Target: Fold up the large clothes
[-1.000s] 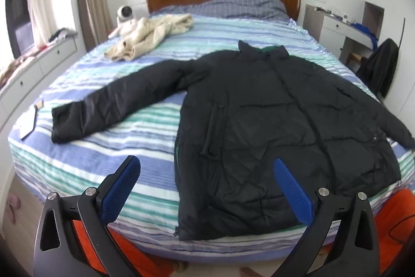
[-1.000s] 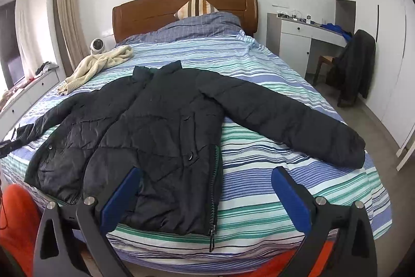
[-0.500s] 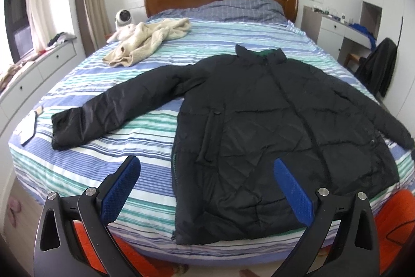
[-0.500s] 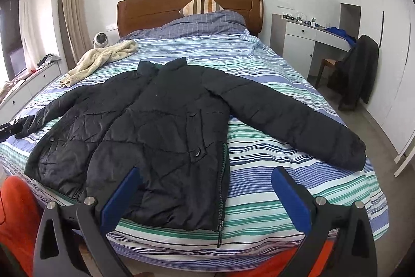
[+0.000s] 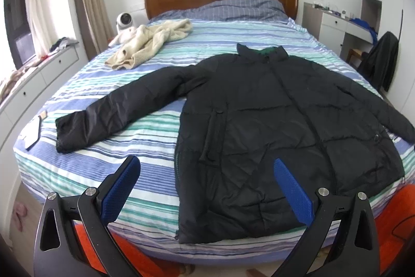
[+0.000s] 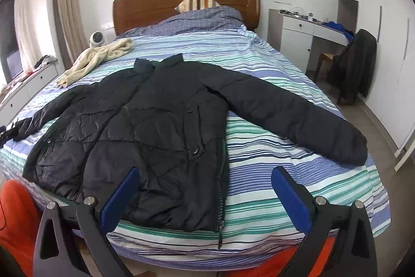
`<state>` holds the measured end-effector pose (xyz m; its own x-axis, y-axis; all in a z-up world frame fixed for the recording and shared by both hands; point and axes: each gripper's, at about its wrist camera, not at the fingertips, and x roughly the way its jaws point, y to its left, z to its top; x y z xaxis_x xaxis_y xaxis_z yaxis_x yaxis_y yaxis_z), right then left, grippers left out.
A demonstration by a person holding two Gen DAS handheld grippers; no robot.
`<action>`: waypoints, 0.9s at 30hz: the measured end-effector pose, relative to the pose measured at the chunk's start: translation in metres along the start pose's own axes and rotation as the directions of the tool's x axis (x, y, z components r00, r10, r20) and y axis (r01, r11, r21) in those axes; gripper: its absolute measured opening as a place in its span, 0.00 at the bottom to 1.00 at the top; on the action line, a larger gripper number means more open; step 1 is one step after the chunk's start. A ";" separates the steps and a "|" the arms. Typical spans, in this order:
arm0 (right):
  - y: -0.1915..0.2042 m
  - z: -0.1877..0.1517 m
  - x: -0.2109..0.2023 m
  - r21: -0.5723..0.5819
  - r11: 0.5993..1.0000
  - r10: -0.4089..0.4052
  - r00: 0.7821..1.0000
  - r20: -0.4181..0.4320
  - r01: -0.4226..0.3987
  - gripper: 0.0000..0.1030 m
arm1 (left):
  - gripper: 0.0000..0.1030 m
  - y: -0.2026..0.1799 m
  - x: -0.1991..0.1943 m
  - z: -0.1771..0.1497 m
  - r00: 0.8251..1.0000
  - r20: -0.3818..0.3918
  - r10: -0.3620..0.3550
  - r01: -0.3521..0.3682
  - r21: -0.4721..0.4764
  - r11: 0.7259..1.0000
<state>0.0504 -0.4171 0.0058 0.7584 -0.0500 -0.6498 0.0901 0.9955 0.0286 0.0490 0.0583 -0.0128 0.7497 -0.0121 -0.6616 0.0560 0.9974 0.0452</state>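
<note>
Lying spread flat on the striped bed point(image 5: 145, 147), black jacket point(image 5: 272, 126), untouched.

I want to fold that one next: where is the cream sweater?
The cream sweater lies crumpled on the striped bed, far left in both views, beyond the black jacket and beside the small white fan.

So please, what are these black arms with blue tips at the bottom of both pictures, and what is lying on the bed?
They are two tools that a person carries, one in each hand. Each has a camera looking forward along its two blue-padded fingers. One picture comes from the left hand-held gripper, the other from the right hand-held gripper. Both are open and hold nothing. On the blue-and-green striped bed a black quilted padded jacket lies flat with sleeves spread, not yet folded. A crumpled cream fleece garment lies near the headboard.
</note>
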 end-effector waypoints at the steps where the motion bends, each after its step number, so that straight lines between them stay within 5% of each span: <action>1: -0.005 -0.001 0.000 0.016 1.000 -0.001 1.000 -0.001 0.001 1.00 | 0.99 0.000 0.002 0.000 1.000 -0.007 0.001 -0.001 0.002 1.000; 4: -0.021 -0.004 0.001 0.064 0.998 -0.011 1.000 -0.006 0.011 0.98 | 0.99 -0.004 0.005 0.002 1.000 -0.025 0.004 -0.003 0.008 1.000; 7: -0.055 -0.007 0.003 0.167 0.985 -0.034 0.999 -0.016 0.036 0.80 | 0.99 -0.009 0.004 0.005 1.000 -0.024 0.001 0.000 0.011 1.000; 11: -0.125 -0.013 0.008 0.388 0.920 -0.052 0.999 -0.009 0.051 0.79 | 0.99 -0.018 0.004 0.010 1.000 -0.020 -0.011 0.012 0.020 1.000; 14: -0.186 -0.023 0.022 0.571 0.819 -0.054 0.998 -0.014 0.052 0.79 | 0.99 -0.025 0.004 0.012 1.000 -0.022 -0.020 0.021 0.034 0.999; 19: -0.268 -0.049 0.076 0.813 0.582 0.006 0.999 -0.034 0.024 0.79 | 0.99 -0.030 -0.001 0.017 1.000 -0.015 -0.021 0.022 0.041 0.999; 23: -0.299 -0.058 0.102 0.906 0.424 -0.049 0.998 0.031 -0.007 0.79 | 0.99 -0.025 -0.003 0.017 1.000 -0.024 -0.015 0.016 0.024 1.000; 25: -0.306 -0.057 0.112 0.925 0.379 -0.064 0.996 0.058 -0.030 0.79 | 0.99 -0.021 -0.001 0.016 0.999 -0.035 -0.012 0.013 0.008 1.000; 26: -0.308 -0.052 0.118 0.922 0.387 -0.072 0.997 0.036 -0.006 0.61 | 0.99 -0.018 0.000 0.015 0.999 -0.044 -0.007 0.007 -0.004 1.000; 27: -0.307 -0.046 0.122 0.909 0.414 -0.087 0.996 -0.003 0.039 0.24 | 0.99 -0.016 0.001 0.014 0.999 -0.051 -0.003 0.002 -0.012 1.000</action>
<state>0.0852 -0.7253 -0.1171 0.7455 -0.1359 -0.6525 0.6540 0.3376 0.6770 0.0582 0.0417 -0.0036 0.7148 -0.0114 -0.6992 0.0497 0.9982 0.0344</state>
